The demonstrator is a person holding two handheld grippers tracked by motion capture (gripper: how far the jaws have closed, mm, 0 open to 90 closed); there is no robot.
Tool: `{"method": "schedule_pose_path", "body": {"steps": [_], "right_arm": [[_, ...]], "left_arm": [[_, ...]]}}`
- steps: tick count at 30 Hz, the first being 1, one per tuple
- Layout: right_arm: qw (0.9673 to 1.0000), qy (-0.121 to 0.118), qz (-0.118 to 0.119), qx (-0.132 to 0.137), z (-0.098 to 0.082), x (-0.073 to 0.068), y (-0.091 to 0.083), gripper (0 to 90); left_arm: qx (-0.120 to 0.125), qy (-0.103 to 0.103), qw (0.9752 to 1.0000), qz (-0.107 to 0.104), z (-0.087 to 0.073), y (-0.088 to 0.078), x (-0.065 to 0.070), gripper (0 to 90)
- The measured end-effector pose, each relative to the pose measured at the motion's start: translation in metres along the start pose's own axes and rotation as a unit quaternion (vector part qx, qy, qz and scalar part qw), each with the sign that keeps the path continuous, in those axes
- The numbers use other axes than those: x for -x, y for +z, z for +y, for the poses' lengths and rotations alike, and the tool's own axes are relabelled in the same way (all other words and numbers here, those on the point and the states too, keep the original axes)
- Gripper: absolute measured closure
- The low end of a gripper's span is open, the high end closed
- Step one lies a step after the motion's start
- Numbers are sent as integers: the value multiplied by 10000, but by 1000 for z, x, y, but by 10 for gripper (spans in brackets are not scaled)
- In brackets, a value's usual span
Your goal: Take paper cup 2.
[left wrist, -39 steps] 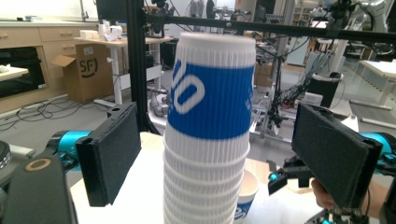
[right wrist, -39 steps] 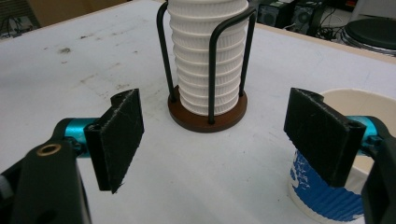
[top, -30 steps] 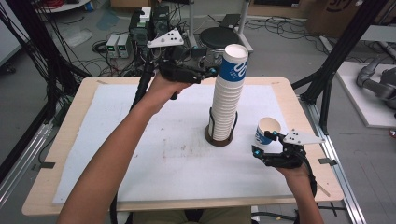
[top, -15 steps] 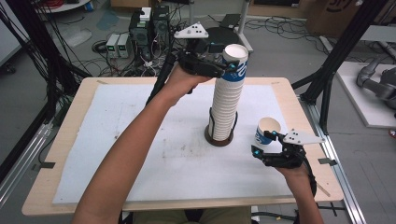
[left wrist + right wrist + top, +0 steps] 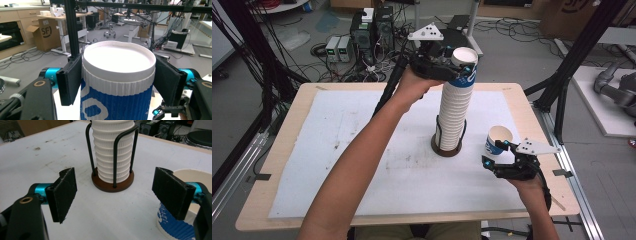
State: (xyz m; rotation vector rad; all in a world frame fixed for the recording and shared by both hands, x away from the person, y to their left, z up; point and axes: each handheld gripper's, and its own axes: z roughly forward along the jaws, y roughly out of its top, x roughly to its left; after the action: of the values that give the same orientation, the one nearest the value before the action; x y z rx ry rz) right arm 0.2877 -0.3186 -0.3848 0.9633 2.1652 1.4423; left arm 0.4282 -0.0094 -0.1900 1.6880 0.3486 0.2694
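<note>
From above, we see the left gripper (image 5: pixel 451 67) raised at the top of the cup stack (image 5: pixel 455 107), its jaws having just closed in on the top cup (image 5: pixel 463 65). The left gripper view adds what the high view cannot: both black pads (image 5: pixel 70 78) press flat against the sides of the top cup (image 5: pixel 117 82) just under its white rim, so we read this as a pinch on that cup, with its blue-and-white sleeve running down between the jaws.

Below that gripper, the stack stands in a wire holder (image 5: pixel 447 145) with a round brown base on the white bench (image 5: pixel 362 165).

Further right, the right gripper (image 5: pixel 499 157) rests low near the bench edge, its jaws spread. In the high view a single cup (image 5: pixel 499 140) seems to sit right at its jaw tips, though the angle is poor. The right gripper view settles it: the single cup (image 5: pixel 180 220) stands upright behind the right-hand pad (image 5: pixel 172 192), outside the gap between the jaws, and the holder (image 5: pixel 113 157) lies straight ahead between them, well apart.
</note>
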Motion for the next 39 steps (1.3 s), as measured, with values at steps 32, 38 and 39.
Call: {"method": "schedule_pose_path", "body": {"steps": [32,38,39], "right_arm": [[10000,-36,90,-7,1,-3,4,203],[9999,-59,99,-11,1,-4,6,203],[9999,-64,99,-20,1,-4,6,203]], "left_arm": [[754,99,9970,133,59,-34,7,296],[831,172,9962,194,67,-53,7,297],[829,186,9962,198,67,-57,7,297]]}}
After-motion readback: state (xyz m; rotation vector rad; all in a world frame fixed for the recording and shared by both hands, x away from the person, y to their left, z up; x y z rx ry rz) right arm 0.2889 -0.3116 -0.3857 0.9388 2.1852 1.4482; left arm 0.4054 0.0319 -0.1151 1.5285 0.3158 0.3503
